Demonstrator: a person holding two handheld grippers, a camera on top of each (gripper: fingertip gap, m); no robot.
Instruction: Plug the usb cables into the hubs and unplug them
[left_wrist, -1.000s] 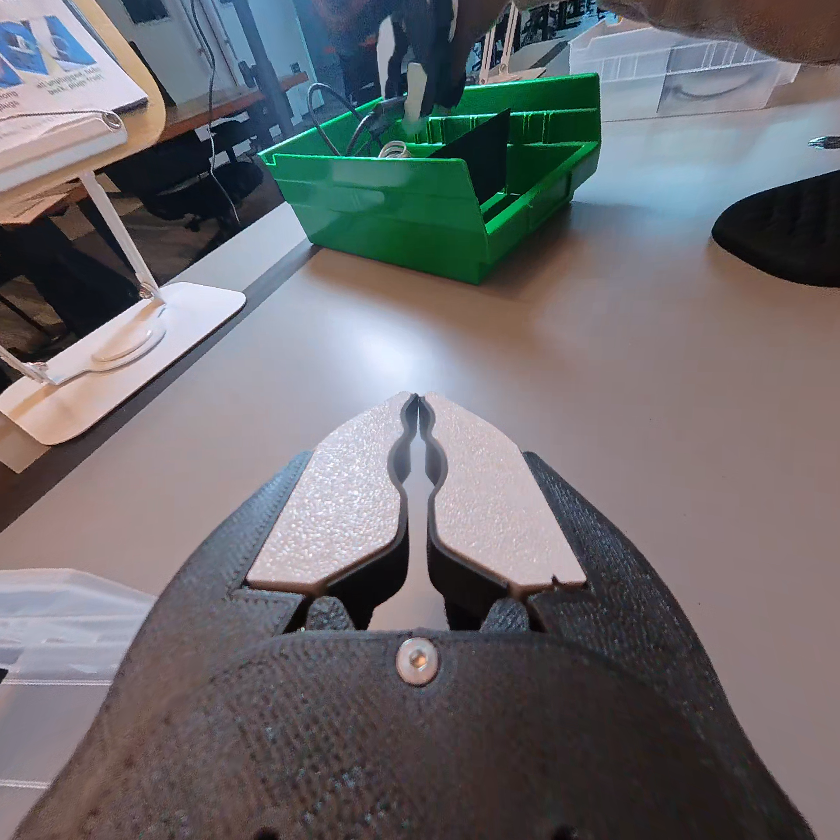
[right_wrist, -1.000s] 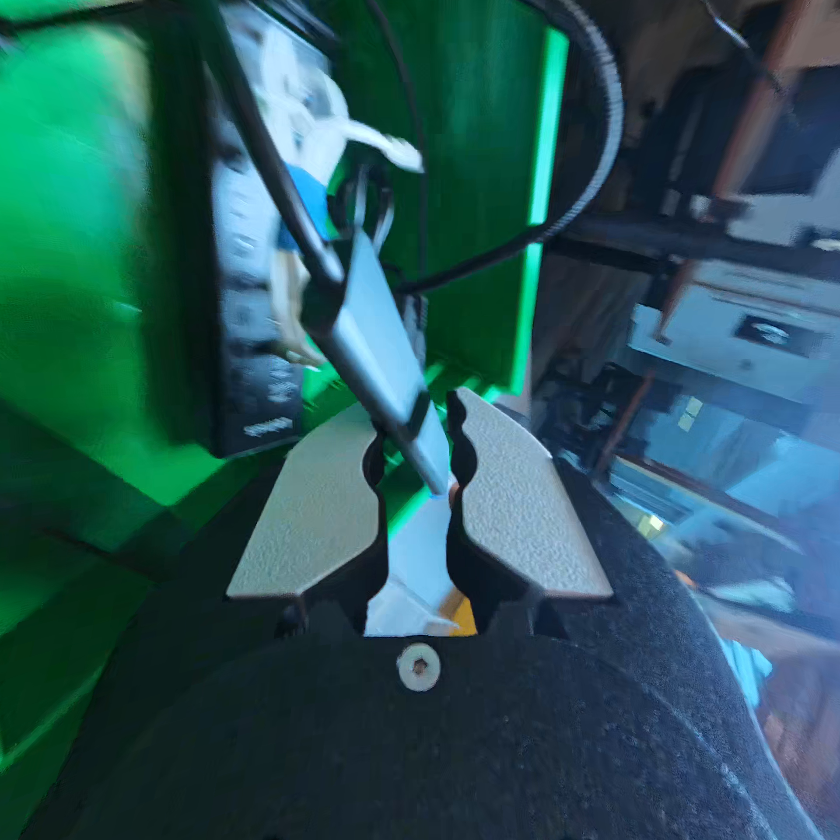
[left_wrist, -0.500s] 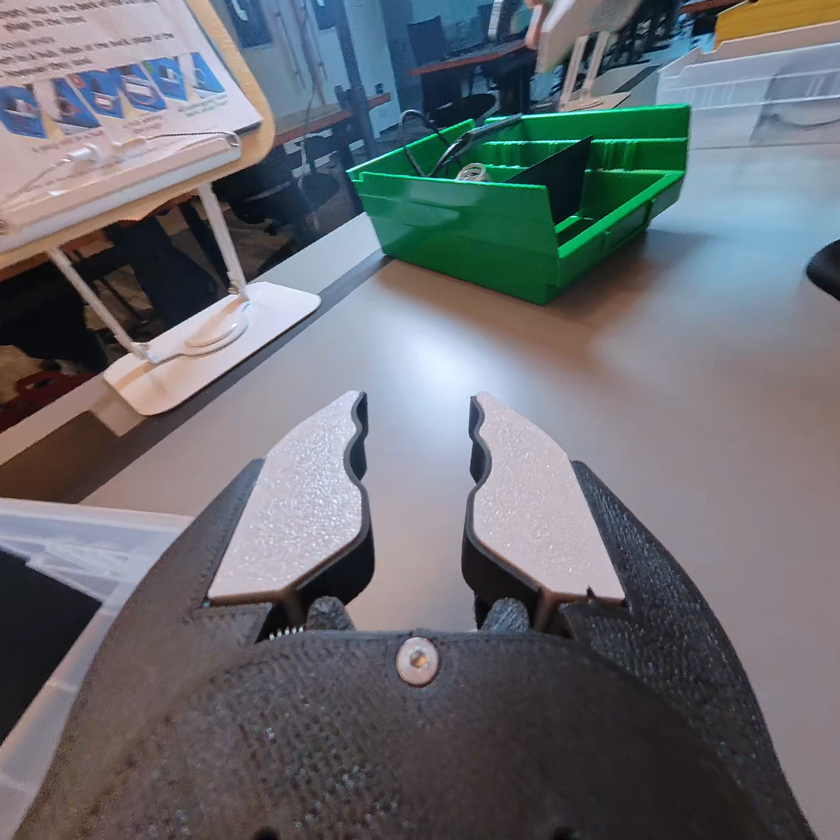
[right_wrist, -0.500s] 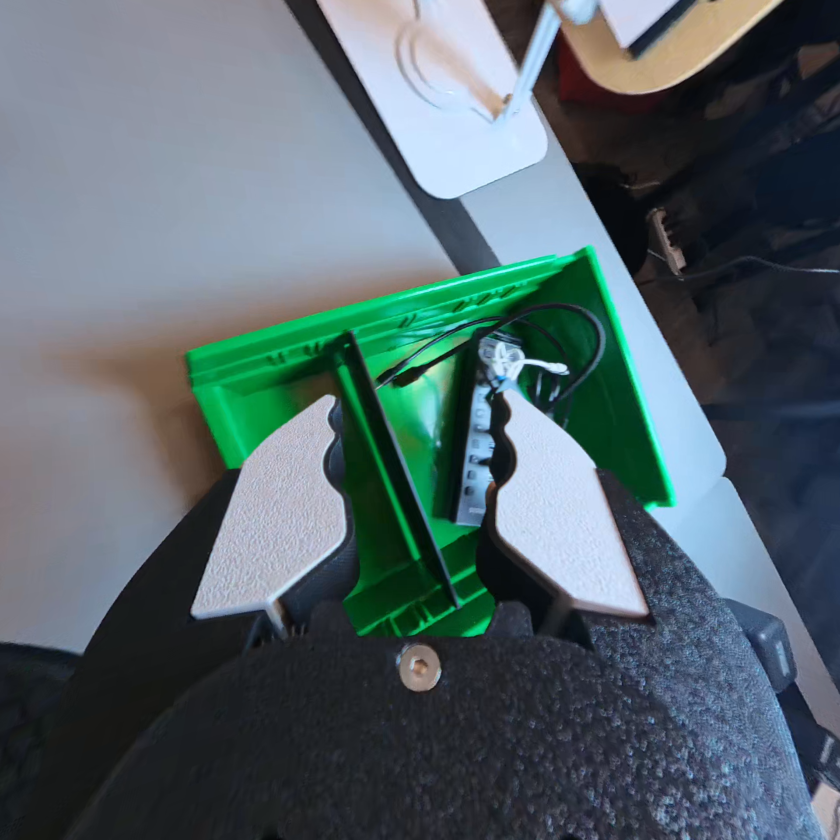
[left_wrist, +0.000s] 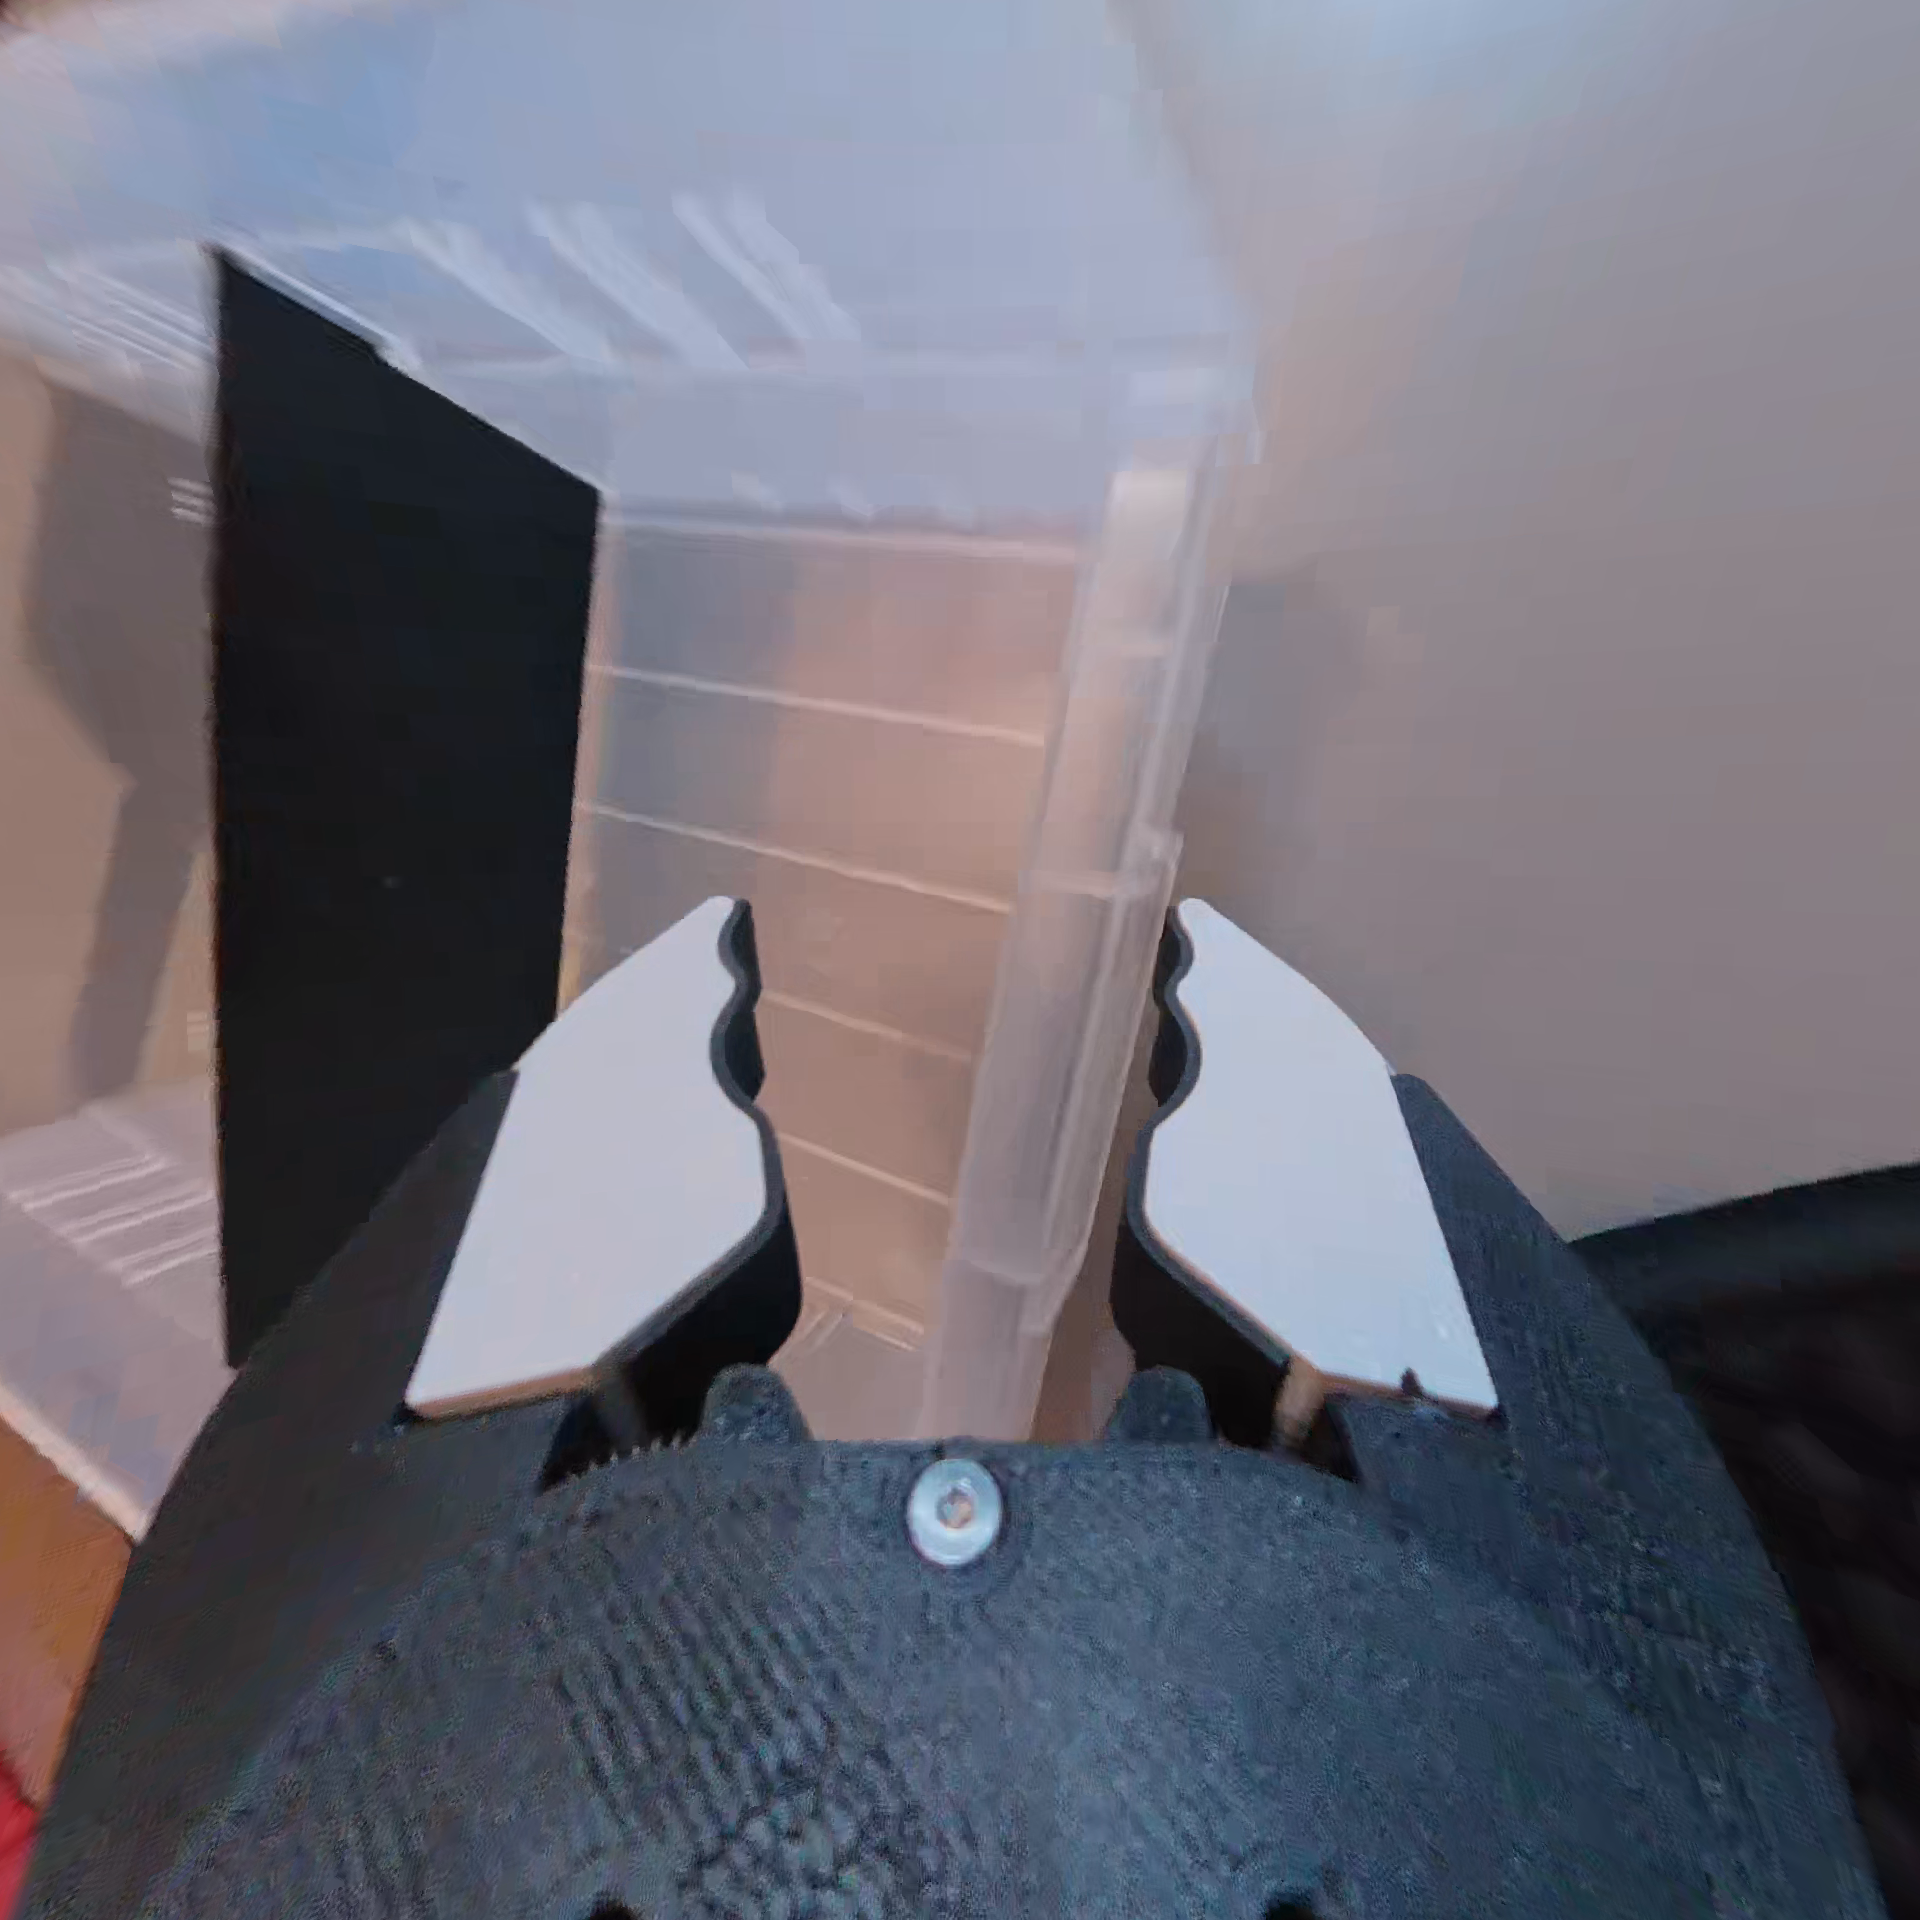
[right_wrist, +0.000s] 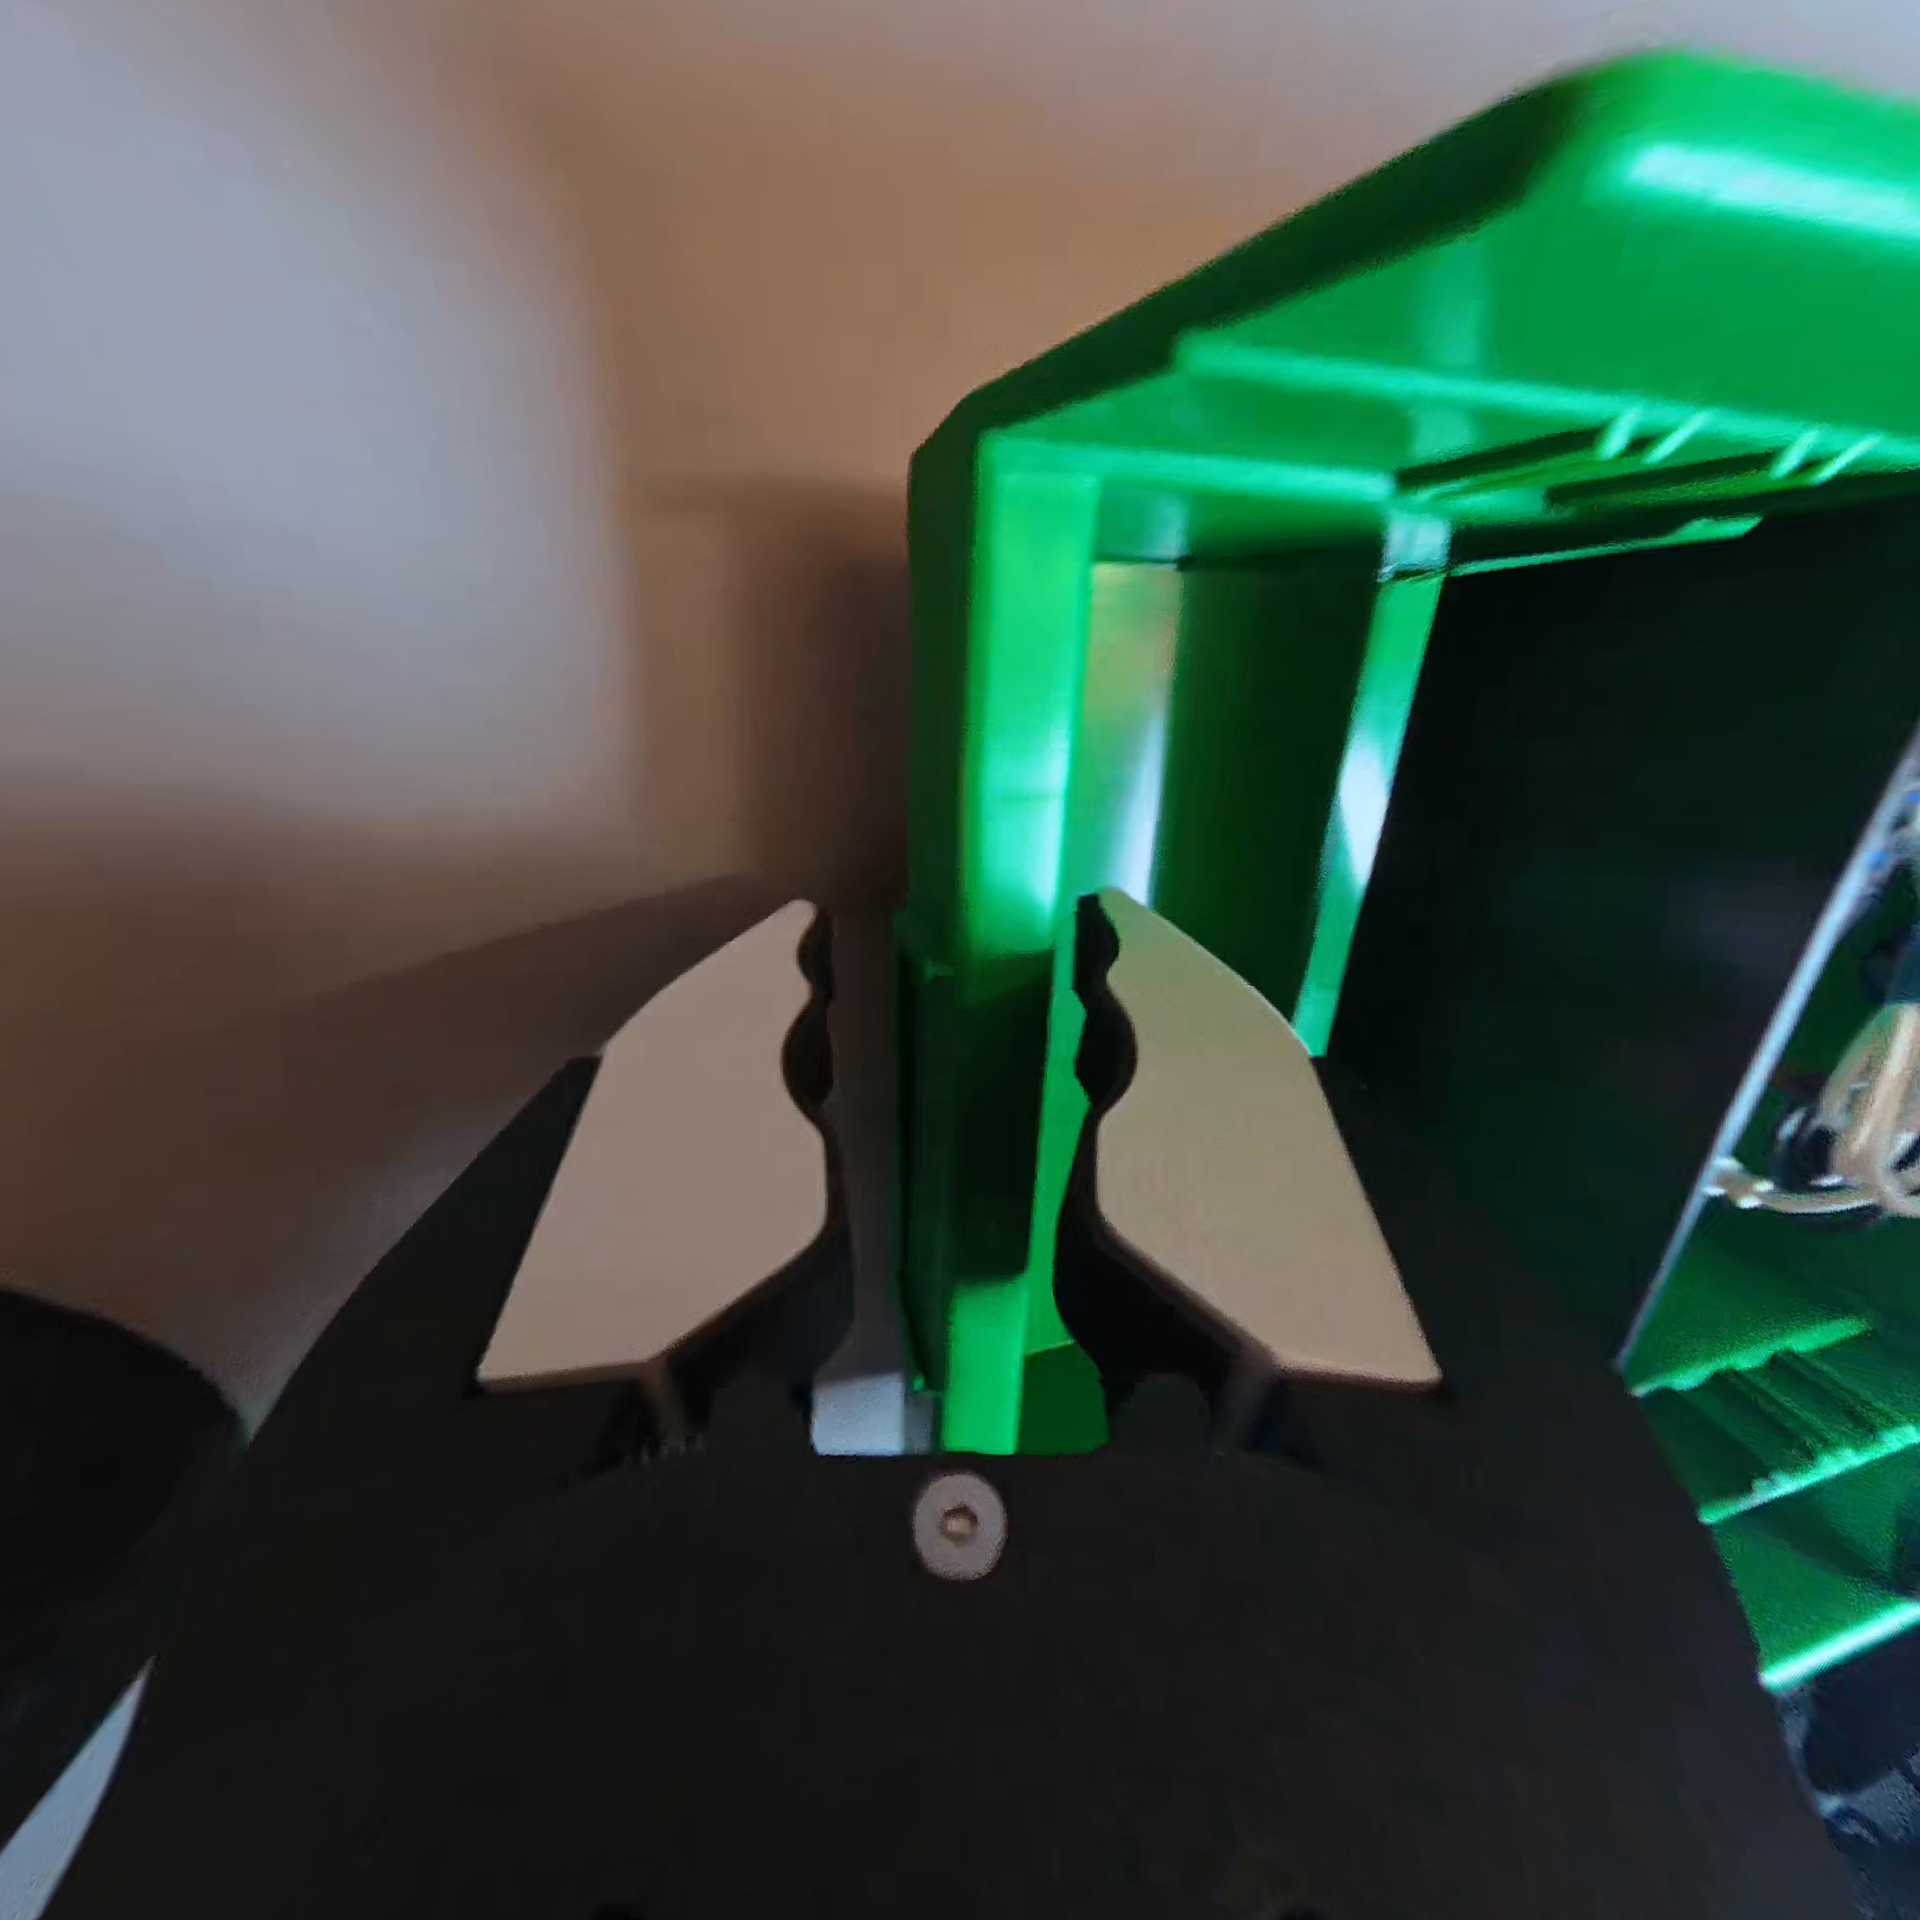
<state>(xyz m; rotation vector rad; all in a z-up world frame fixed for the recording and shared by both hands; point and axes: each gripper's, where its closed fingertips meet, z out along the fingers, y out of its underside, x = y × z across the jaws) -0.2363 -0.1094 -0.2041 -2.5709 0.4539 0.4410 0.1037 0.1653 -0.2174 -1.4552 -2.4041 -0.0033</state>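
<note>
My right gripper (right_wrist: 953, 914) is open, its jaws set close on either side of the near wall of the green bin (right_wrist: 1029, 644); a thin gap shows on the left side. Inside the bin stand a black divider (right_wrist: 1579, 831) and, at the right edge, a hub with a pale bundled cable (right_wrist: 1860, 1132), blurred. My left gripper (left_wrist: 958, 925) is open wide and empty, straddling the side wall of a clear plastic bin (left_wrist: 1049, 1039) that has a black divider (left_wrist: 395, 727) inside. No hub or cable shows in the left wrist view.
Both bins stand on a grey-beige table (left_wrist: 1558, 623), which also shows in the right wrist view (right_wrist: 364, 520). A black textured pad lies at the right in the left wrist view (left_wrist: 1766, 1351) and at the lower left in the right wrist view (right_wrist: 83, 1455). My right fingertips sit around 45 cm from my left ones.
My right gripper let go of the hub in the green bin, rose, then dropped onto the bin's wall and narrowed. My left gripper opened and swung left onto the clear bin's wall.
</note>
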